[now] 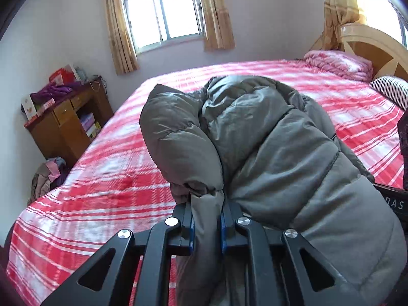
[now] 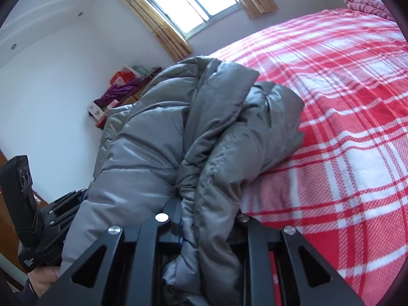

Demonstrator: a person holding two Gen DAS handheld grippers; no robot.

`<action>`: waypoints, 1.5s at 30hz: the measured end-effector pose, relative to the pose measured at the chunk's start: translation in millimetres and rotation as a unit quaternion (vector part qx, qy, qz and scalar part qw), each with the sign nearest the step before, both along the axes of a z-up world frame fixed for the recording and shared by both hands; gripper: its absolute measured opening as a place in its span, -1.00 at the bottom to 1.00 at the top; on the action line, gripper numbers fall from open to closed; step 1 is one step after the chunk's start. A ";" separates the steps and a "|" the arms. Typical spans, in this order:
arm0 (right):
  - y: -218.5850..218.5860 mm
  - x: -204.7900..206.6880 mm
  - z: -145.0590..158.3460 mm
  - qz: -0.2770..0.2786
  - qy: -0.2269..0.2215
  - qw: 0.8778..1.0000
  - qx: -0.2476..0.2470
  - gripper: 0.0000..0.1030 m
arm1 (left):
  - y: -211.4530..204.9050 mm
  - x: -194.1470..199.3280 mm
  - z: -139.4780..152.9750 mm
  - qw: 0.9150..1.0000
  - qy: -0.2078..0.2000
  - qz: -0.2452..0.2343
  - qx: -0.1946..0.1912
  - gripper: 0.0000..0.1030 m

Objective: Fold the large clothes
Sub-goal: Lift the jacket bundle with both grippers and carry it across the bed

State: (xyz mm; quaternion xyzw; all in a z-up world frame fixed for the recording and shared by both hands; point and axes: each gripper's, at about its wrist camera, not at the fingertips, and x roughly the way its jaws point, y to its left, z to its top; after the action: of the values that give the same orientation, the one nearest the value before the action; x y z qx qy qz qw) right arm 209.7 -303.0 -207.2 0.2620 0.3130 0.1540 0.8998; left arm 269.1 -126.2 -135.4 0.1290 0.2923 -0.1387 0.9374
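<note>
Both grippers, left gripper (image 1: pixel 207 225) and right gripper (image 2: pixel 204 225), pinch the grey jacket (image 1: pixel 267 140); only the right view shows a hand (image 2: pixel 44 279).

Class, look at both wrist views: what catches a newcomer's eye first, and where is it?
The puffy grey jacket fills the middle, bunched up on the red-and-white plaid bed. Both tongs, left and right, are clamped on its folds at the near edge. A bright curtained window stands behind.
</note>
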 end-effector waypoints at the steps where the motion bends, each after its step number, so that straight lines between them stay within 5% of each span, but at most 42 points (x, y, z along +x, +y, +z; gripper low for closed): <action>1: 2.8 -3.7 6.2 0.004 -0.008 1.000 0.002 -0.56 | 5.4 -4.7 6.1 1.000 -0.004 0.001 -0.003 -0.74; 18: 76.2 -17.3 59.2 0.082 -0.068 0.994 -0.014 -0.57 | 102.2 -65.6 43.6 0.997 -0.034 0.061 -0.030 -0.76; 45: 174.2 27.0 50.7 0.179 -0.058 0.980 -0.061 -0.57 | 216.7 -89.3 27.5 0.985 -0.030 0.156 -0.068 -0.77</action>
State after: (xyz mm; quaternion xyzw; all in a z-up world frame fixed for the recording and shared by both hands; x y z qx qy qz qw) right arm 236.7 -128.7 -156.5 0.1377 0.3113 0.3078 0.8885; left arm 179.8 90.5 -107.9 0.0220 0.2701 -0.0061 0.9626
